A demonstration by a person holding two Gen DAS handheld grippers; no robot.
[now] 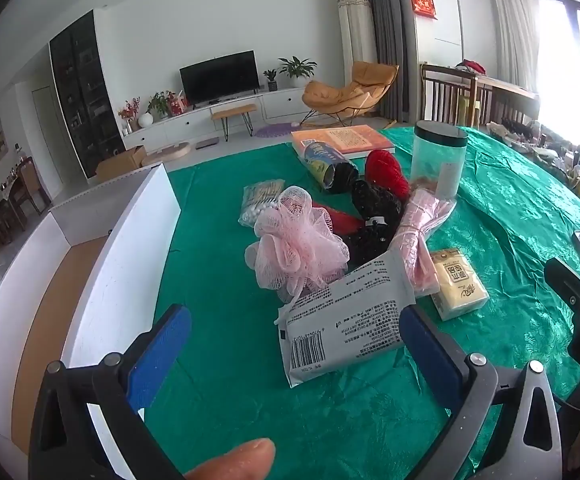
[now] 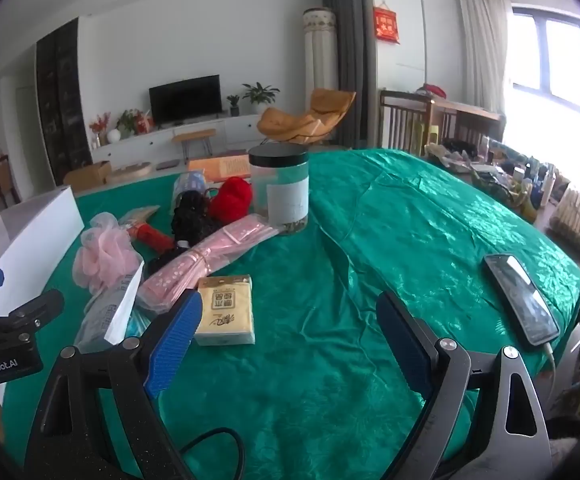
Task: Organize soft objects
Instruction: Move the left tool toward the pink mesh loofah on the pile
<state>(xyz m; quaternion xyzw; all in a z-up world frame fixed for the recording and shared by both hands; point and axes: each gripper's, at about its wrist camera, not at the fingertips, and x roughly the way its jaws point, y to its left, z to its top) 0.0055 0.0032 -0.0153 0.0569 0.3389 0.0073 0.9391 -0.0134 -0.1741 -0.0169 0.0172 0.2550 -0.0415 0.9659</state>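
From your left wrist view, your left hand-held gripper (image 1: 294,356) gapes wide and empty over the green table (image 1: 226,280); the grey packet (image 1: 346,320) lies just ahead, the pink bath pouf (image 1: 296,248) behind it, the white box (image 1: 102,280) at left.

From your right wrist view, your right hand-held gripper (image 2: 290,340) stands wide, holding nothing, the yellow tissue pack (image 2: 226,308) just beside its left finger, a phone (image 2: 522,300) far right.

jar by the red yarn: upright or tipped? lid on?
Upright, lid on: the jar stands on its base on the cloth, black lid level on top.
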